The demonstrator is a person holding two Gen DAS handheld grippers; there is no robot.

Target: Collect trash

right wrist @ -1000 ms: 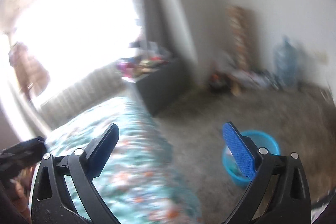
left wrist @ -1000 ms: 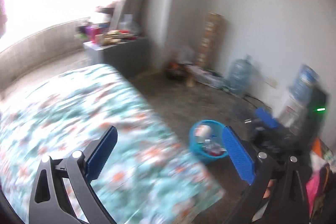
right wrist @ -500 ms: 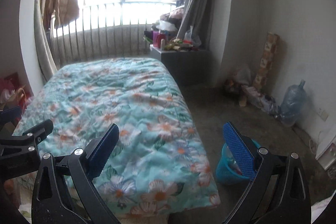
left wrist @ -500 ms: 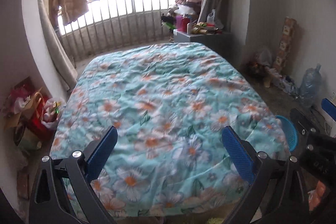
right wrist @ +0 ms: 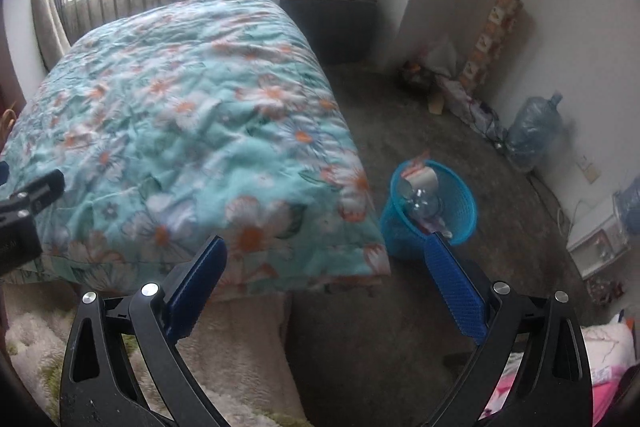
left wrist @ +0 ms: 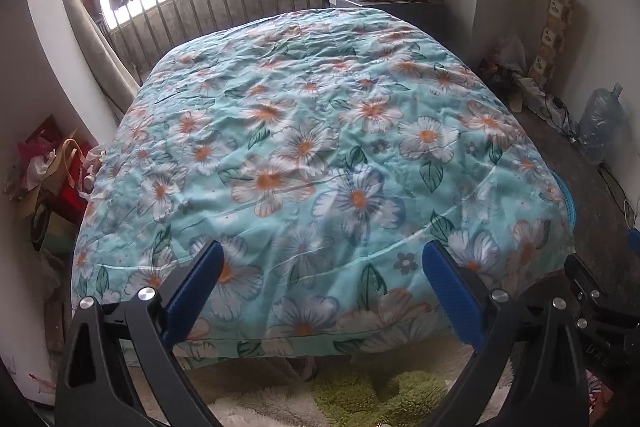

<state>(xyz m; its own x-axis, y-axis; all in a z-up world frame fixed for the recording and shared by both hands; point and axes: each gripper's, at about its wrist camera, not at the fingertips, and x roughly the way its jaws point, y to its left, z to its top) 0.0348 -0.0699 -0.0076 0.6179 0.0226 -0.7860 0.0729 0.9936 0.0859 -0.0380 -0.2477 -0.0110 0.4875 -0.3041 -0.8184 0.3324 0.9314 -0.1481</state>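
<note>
well, both tongs hold nothing: the left gripper [left wrist: 320, 287] has its jaws spread wide over the foot of the floral quilt [left wrist: 320, 131], and the right gripper [right wrist: 324, 287] gapes likewise above bare floor. just beside the bed's corner stands the blue trash basket [right wrist: 460, 211], holding a paper cup [right wrist: 422, 181] and wrappers.

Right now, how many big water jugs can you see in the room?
1: a large blue water jug on the floor against the right wall, past the blue trash basket. Others may be hidden.
</note>
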